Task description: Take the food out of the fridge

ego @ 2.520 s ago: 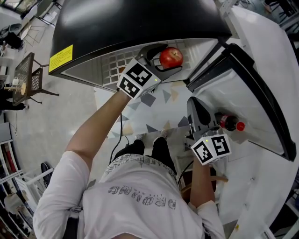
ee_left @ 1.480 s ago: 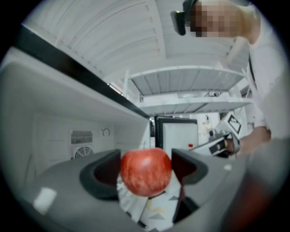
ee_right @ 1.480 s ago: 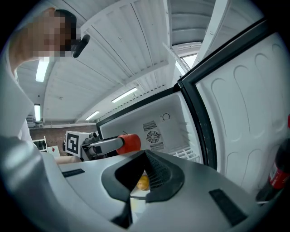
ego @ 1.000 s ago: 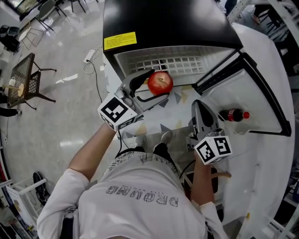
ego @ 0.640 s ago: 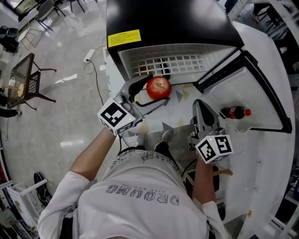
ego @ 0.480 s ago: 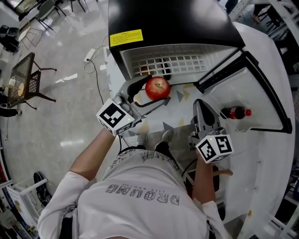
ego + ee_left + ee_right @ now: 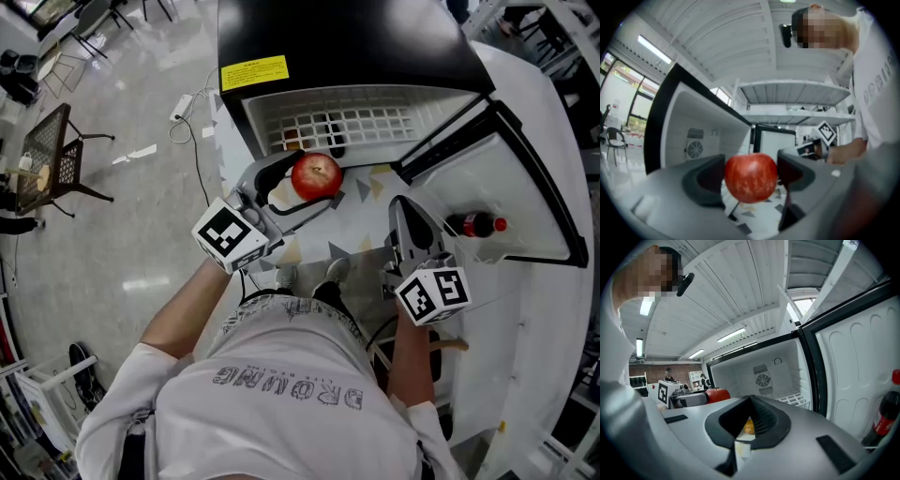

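A red apple is clamped between the jaws of my left gripper, held in the air just in front of the open black fridge. The fridge's white wire shelf lies beyond it, with a small reddish item at its left end. My right gripper hovers lower right beside the open door, its jaws shut and empty. A cola bottle stands in the door rack. Something orange-yellow shows through the gap in the right jaws.
The open fridge door sweeps along the right side, close to my right gripper. A chair stands on the floor at far left, and a cable with a plug strip lies near the fridge's left corner. The person's feet are below the grippers.
My left gripper has drawn the apple out of the fridge and back toward the person; over the last half second it barely moves. The right gripper stays put.
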Tool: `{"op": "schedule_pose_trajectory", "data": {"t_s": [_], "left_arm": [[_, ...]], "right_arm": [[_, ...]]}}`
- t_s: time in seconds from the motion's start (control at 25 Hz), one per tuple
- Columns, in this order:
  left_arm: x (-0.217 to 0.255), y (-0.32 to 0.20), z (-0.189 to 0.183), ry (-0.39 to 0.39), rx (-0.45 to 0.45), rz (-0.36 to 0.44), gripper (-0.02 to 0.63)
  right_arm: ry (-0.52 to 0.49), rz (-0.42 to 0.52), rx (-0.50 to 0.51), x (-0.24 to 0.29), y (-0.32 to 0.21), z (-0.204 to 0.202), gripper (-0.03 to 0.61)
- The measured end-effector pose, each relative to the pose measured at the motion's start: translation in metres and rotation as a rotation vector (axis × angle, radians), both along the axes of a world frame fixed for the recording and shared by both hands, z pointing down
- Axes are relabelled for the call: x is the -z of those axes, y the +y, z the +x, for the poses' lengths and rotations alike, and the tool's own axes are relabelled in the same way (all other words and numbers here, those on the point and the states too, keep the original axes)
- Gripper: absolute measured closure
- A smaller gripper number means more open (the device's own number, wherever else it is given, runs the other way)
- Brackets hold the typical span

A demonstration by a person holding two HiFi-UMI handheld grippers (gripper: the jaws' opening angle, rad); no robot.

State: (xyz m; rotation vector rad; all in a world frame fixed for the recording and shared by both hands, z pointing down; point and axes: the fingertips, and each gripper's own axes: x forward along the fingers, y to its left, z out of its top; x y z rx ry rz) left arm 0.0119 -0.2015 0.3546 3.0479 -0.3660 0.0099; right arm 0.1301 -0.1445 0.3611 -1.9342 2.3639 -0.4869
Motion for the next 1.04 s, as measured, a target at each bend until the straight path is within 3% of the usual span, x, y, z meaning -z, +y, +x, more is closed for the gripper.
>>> {"op": "schedule_pose_trajectory", "data": {"t_s": [1.04], "left_arm": [[0.012,0.007,0.018,0.012,-0.012,0.014,0.260]], "right_arm": [[0.001,-0.009,0.023,-0.003,0.003,0.008,0.581]]}}
